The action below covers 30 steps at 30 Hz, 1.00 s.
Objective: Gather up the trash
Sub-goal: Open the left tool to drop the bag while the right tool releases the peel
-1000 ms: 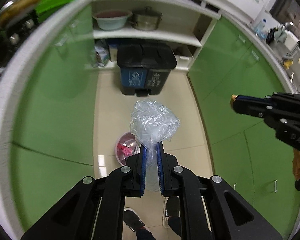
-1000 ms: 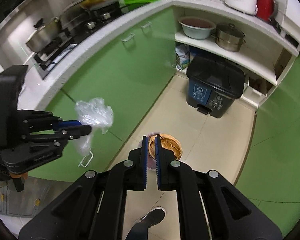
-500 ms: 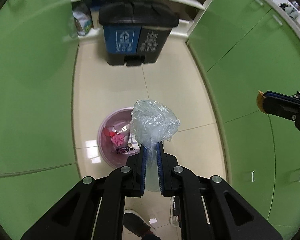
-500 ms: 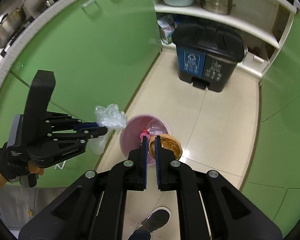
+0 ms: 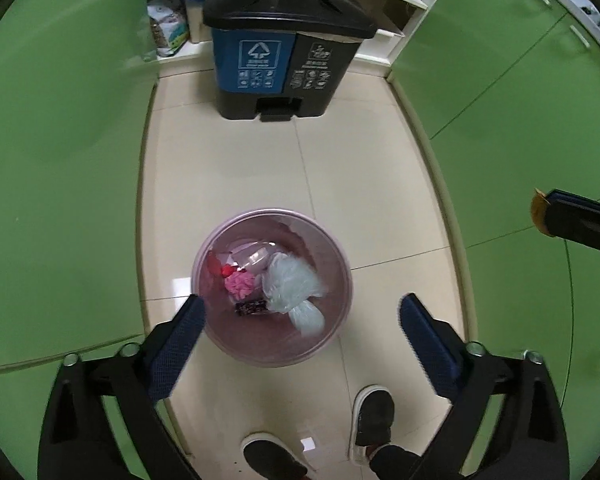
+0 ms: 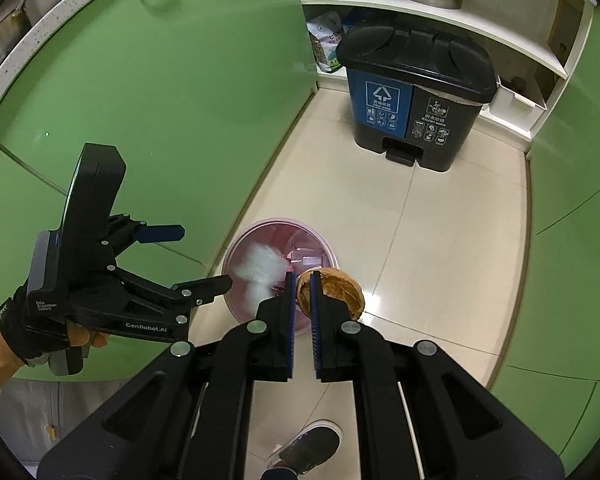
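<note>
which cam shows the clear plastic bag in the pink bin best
The left wrist view: the clear plastic bag lies sharp and unobstructed inside the pink bin, beside other trash. In the right wrist view the bag is only a white blur, partly hidden behind the right gripper.

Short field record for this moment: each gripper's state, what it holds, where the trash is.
left gripper: open, jaws just opened, nothing between them
right gripper: shut on brown paper bowl
clear plastic bag: inside pink bin, among other trash
two-compartment pedal bin: lids closed, further back on the floor
</note>
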### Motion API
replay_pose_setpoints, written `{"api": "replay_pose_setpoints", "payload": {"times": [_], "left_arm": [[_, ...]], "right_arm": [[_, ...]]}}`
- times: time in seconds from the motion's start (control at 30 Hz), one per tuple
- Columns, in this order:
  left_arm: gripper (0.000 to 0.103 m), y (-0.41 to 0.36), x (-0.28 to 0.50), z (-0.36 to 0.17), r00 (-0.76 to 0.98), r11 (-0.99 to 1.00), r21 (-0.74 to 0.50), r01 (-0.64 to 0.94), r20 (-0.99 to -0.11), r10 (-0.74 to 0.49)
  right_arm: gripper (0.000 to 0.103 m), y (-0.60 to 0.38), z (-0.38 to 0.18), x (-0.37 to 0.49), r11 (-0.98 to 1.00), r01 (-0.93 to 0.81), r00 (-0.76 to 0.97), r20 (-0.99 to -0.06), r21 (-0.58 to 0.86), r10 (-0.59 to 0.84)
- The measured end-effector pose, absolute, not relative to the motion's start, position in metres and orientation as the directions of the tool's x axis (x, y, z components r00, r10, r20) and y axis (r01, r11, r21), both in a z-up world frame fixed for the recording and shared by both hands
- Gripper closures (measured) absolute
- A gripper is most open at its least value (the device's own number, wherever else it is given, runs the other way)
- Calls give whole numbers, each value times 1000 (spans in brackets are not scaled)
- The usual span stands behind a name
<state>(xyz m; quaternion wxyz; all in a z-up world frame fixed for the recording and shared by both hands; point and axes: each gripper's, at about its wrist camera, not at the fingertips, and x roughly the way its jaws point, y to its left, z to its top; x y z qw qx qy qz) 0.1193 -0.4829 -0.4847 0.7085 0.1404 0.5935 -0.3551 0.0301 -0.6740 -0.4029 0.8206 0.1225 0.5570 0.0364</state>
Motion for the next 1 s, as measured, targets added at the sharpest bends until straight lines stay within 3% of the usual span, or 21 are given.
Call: {"api": "replay_pose_setpoints", "payload": {"times": [1.0], "left_arm": [[7, -394, 159, -454, 152, 794, -235, 561, -913, -378]], "right_arm": [[97, -604, -436, 96, 952, -56, 336, -892, 301, 302]]}}
